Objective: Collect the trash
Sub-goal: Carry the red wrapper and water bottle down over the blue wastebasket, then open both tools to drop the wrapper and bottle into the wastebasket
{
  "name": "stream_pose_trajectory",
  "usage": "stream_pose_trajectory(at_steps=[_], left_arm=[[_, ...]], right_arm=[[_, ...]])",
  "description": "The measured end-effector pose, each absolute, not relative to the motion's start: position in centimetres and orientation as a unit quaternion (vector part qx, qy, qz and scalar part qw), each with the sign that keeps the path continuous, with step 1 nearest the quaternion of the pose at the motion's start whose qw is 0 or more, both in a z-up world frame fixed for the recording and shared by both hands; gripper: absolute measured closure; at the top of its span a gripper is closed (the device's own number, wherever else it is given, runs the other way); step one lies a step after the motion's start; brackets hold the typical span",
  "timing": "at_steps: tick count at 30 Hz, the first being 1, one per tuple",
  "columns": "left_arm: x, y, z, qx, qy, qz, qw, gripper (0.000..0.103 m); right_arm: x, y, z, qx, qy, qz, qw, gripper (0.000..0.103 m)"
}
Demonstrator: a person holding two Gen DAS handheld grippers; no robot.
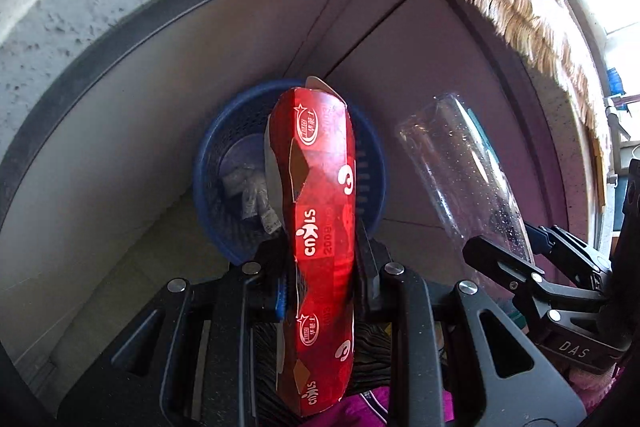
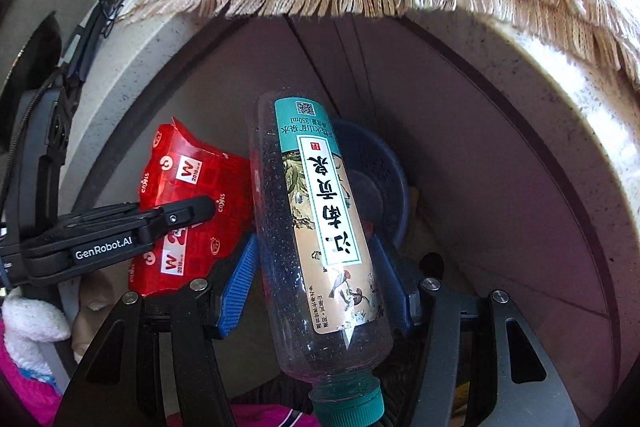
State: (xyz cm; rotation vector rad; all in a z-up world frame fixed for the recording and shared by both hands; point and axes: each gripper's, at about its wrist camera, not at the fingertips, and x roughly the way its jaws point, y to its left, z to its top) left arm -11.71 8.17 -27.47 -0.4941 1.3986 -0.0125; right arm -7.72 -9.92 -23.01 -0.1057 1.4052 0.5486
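Two pieces of trash are in hand above the blue basket: the left gripper is clamped on a flattened red carton, the right gripper on an empty water bottle. Some crumpled wrappers already lie inside the basket; I'd say only the dropping remains.

A blue mesh basket stands on the pale floor, with crumpled scraps inside it.
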Motion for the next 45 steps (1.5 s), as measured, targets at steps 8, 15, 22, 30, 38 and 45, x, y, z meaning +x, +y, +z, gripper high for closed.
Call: stream_pose_trajectory(at_steps=[8,15,22,30,38,45], left_arm=[[-11.0,7.1,-30.8,-0.213,0.656,0.002,0.724,0.080],[-10.9,6.7,-33.4,-0.209,0.668,0.014,0.714,0.080],[-10.9,5.9,-34.2,-0.198,0.675,0.019,0.711,0.078],[-10.9,5.7,-33.8,-0.189,0.674,0.025,0.714,0.067],[-11.1,7.9,-33.0,-0.195,0.667,0.038,0.718,0.048],[-11.3,8.5,-32.0,-0.198,0.663,0.038,0.721,0.048]], right_arm=[[-7.5,-9.9,-25.8,-0.062,0.649,0.233,0.721,0.046],[-7.1,-9.4,-27.7,-0.076,0.653,0.228,0.718,0.046],[-7.0,-8.1,-28.9,-0.089,0.659,0.226,0.712,0.046],[-6.9,-8.4,-29.1,-0.092,0.661,0.226,0.710,0.045],[-6.6,-7.7,-28.9,-0.099,0.659,0.220,0.712,0.044],[-6.3,-6.8,-27.7,-0.107,0.649,0.231,0.717,0.044]])
